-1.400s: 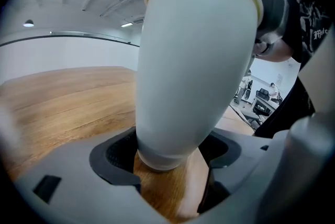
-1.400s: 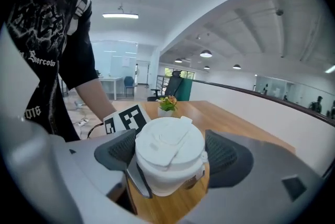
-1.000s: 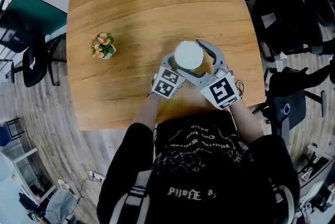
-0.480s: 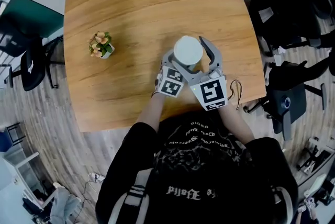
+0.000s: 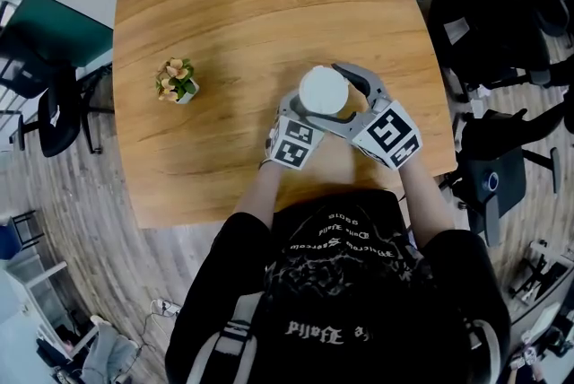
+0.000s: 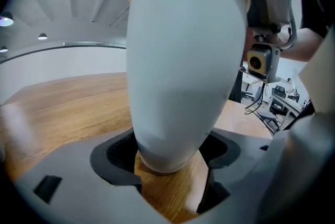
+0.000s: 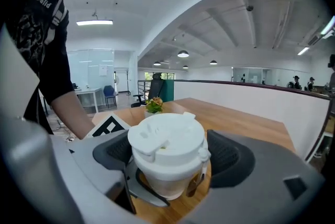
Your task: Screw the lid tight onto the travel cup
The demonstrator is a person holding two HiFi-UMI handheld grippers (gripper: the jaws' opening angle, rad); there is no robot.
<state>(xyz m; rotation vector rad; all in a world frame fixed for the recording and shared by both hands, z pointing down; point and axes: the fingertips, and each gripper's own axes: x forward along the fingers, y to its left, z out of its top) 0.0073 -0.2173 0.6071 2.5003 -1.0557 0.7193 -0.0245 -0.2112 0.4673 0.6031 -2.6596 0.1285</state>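
Worrying about cross-threading; left claw (image 6: 167,157) clamps the travel cup (image 6: 183,60) at its base, near-right on the table (image 5: 224,14); right claw (image 7: 170,155) grips the lid (image 7: 166,136); a tilted twist could jam it or tip the cup.

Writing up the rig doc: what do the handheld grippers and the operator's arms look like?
Left gripper and right gripper match: grey bodies, curved jaws with dark recessed pads. Each carries one of the white marker cubes, printed with black squares. The operator wears a black short-sleeved T-shirt with white print.
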